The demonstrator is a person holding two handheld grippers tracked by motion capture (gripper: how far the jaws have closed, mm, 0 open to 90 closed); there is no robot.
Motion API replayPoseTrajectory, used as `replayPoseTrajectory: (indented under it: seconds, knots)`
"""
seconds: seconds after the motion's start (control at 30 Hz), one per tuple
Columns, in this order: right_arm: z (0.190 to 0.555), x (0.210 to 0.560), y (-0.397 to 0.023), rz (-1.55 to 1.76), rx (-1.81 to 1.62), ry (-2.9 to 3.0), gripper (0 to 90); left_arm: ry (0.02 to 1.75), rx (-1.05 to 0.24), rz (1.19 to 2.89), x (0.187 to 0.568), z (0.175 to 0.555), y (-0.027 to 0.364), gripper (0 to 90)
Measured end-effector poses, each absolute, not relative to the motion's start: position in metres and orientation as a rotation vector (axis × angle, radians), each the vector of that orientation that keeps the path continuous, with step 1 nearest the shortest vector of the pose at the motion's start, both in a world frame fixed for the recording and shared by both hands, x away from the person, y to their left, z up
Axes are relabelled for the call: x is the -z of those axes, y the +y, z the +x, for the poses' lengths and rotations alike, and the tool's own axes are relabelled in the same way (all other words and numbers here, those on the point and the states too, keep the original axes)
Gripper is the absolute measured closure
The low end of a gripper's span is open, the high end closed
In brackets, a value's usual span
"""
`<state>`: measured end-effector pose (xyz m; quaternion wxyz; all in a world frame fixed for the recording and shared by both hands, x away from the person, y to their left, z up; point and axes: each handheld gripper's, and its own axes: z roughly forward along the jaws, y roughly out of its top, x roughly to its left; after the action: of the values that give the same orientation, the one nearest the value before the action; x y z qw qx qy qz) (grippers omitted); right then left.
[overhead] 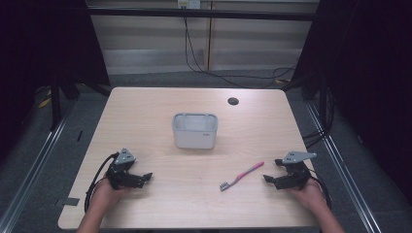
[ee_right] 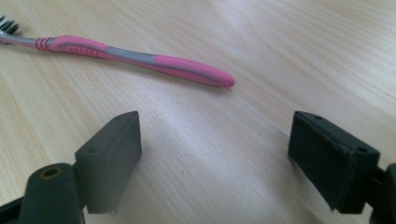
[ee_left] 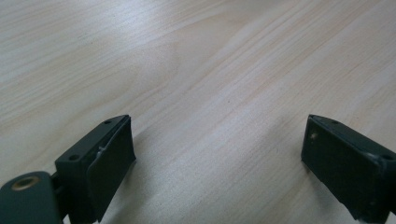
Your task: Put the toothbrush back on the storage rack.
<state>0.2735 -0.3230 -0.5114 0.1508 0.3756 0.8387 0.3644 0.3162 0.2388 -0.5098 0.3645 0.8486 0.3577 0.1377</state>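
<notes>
From the high view I see a light wooden table (overhead: 145, 116) with a person's two hands coming in from the near edge, each one holding a gripper. The left gripper (overhead: 144, 178) rests low on the near left part of the table, and its jaws point toward the middle. In the left gripper view its two black jaws stand wide apart, with nothing between them but bare wood grain.

The right gripper (overhead: 272, 178) is at the near right part, also low on the table, and it points to the left. Its jaws are spread wide too, and they hold nothing. The grey three-cornered plate (overhead: 297, 156) on top of it is easy to see from above.

A toothbrush (overhead: 240, 175) lies flat on the table between the two grippers, nearer to the right one. It has a pink handle with a grey stripe, and its bristle head points toward the near left, while the end of the handle points toward the right gripper. In the right gripper view the rounded end of the handle lies just beyond the gap of the jaws, not touching them.

A pale grey tub (overhead: 195, 130) with rounded corners stands upright near the middle of the table, well apart from the toothbrush. On its front wall there is a small dark mark, maybe a label, but it is too small for me to read. I can find no other writing.

A small dark round hole (overhead: 233, 101) sits in the table near the far edge.
</notes>
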Motion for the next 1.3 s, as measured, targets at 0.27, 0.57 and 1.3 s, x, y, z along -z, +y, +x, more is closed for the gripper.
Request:
replayPoseTrajectory:
  seconds: [0.27, 0.57, 1.3]
  knots:
    - [0.277, 0.506, -0.321, 1.062, -0.992, 2.475, 17.7, 0.915, -0.361, 2.189, 0.509, 0.316, 0.24, 9.0]
    - [0.278, 0.488, -0.305, 0.872, -0.785, 2.647, 21.5, 0.911, -0.365, 2.189, 0.51, 0.315, 0.241, 9.0]
    - [0.299, 0.453, -0.218, 0.445, -0.592, 2.929, 30.9, 0.911, -0.368, 2.189, 0.51, 0.315, 0.241, 9.0]
